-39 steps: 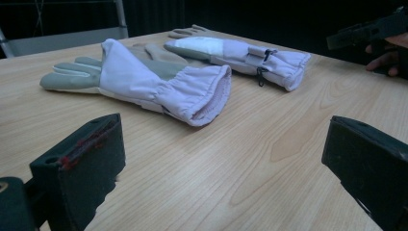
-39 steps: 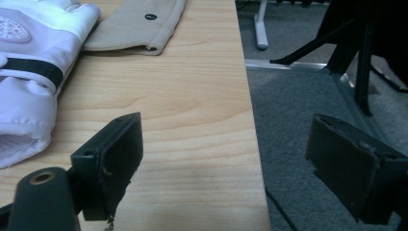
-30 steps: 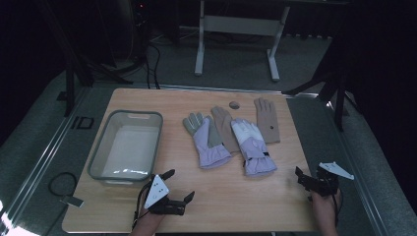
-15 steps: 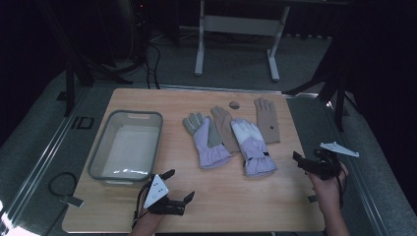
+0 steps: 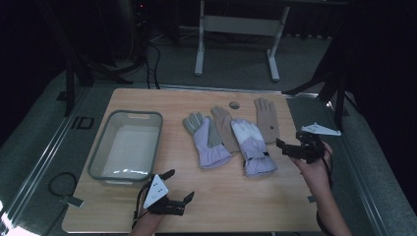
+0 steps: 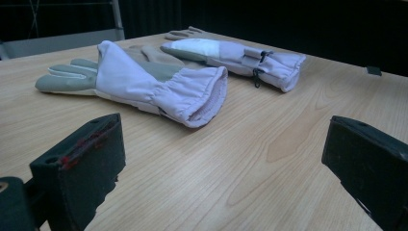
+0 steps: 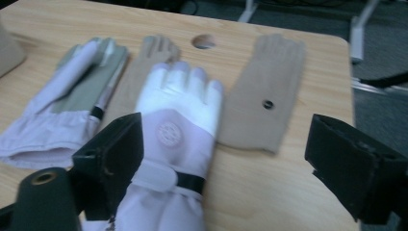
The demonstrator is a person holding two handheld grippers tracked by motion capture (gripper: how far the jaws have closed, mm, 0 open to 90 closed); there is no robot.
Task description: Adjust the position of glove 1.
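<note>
Two lavender and white padded gloves lie mid-table: the left one (image 5: 206, 142) (image 6: 144, 82) (image 7: 72, 96) palm up showing grey, the right one (image 5: 251, 145) (image 6: 231, 55) (image 7: 178, 125) back up with a strapped cuff. A tan liner glove (image 5: 266, 118) (image 7: 264, 96) lies flat to their right. A second tan glove (image 5: 223, 125) (image 7: 144, 72) is partly covered between them. My left gripper (image 5: 179, 185) (image 6: 226, 168) rests open near the front edge, pointing at the left glove's cuff. Held in a hand just right of the right glove's cuff, my right gripper (image 5: 282, 148) (image 7: 231, 168) is open and empty.
A clear plastic bin (image 5: 129, 114) stands empty at the table's left. A small round mark (image 5: 234, 104) (image 7: 203, 42) sits behind the gloves. Bare wooden table (image 5: 236, 196) stretches along the front. A metal stand (image 5: 236, 24) and cables are on the floor beyond.
My right gripper has risen from the table's right front and moved forward and left, toward the right padded glove's cuff. The left gripper and all gloves have stayed put.
</note>
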